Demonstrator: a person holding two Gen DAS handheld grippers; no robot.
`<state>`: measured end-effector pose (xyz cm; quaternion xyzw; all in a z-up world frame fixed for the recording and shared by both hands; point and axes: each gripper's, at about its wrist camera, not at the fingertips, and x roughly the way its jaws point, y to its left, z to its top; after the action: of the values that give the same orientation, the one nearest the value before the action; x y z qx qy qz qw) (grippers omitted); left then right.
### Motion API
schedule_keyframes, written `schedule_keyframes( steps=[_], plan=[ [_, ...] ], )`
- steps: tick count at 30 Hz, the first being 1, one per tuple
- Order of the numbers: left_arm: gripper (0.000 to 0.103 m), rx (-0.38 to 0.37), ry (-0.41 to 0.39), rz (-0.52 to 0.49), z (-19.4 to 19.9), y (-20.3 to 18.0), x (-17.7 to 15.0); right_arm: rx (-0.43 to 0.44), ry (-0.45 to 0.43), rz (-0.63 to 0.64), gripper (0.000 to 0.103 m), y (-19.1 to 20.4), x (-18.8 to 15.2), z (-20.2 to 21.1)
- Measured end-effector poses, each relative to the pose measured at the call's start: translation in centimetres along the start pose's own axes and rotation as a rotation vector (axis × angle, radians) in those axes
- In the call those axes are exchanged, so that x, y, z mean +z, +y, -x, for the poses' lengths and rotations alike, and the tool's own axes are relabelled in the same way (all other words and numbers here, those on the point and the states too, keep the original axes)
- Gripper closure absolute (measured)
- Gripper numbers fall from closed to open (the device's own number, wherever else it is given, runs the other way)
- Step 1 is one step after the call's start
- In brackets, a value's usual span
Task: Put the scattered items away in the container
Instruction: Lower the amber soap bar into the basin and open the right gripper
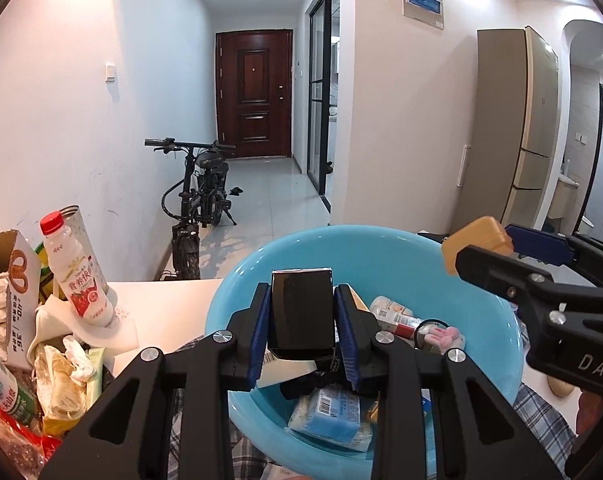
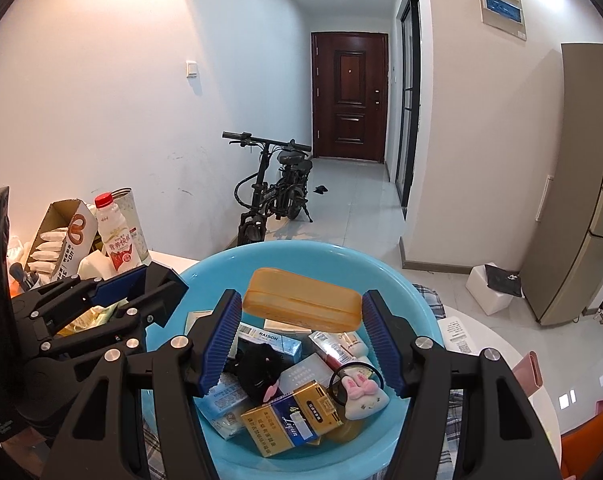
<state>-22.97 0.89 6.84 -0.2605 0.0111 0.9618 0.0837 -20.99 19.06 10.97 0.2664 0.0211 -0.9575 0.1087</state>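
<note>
A light blue basin (image 1: 381, 234) (image 2: 301, 247) stands on a plaid cloth and holds several small items: cigarette packs (image 2: 293, 420), a bunny hair tie (image 2: 361, 394) and a tissue pack (image 1: 333, 412). My left gripper (image 1: 301, 294) is shut on a glossy black box (image 1: 301, 316), which hangs over the basin's inside. My right gripper (image 2: 301, 302) is shut on an amber plastic case (image 2: 301, 300), lying crosswise above the basin. In the left wrist view that case (image 1: 477, 242) hangs over the basin's right rim. The left gripper (image 2: 137, 286) shows at the left of the right wrist view.
Left of the basin is a crowded pile: a red-capped milk bottle (image 1: 77, 272) (image 2: 115, 236), an open pretzel box (image 1: 19, 280), wrappers and a green-label bottle (image 1: 1, 392). The white table (image 1: 165, 300) ends just behind the basin. A bicycle (image 1: 197, 196) stands on the floor beyond.
</note>
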Motion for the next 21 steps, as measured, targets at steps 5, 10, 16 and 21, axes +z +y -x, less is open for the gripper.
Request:
schedule_keyframes(
  steps=[5, 10, 16, 21],
  plan=[
    [0.073, 0.005, 0.000, -0.002, 0.08, -0.08, -0.11, 0.011, 0.007, 0.003, 0.038, 0.13, -0.09, -0.06],
    [0.073, 0.006, -0.006, -0.004, 0.43, -0.11, -0.05, 0.014, 0.010, 0.023, 0.038, 0.61, -0.25, 0.07],
    [0.073, 0.008, -0.007, -0.002, 0.36, 0.01, -0.03, 0.005, 0.006, 0.027, 0.038, 0.72, -0.16, 0.36],
    [0.073, 0.007, -0.006, -0.002, 0.28, 0.09, -0.08, 0.005, 0.010, 0.029, 0.038, 0.68, -0.14, 0.39]
  ],
)
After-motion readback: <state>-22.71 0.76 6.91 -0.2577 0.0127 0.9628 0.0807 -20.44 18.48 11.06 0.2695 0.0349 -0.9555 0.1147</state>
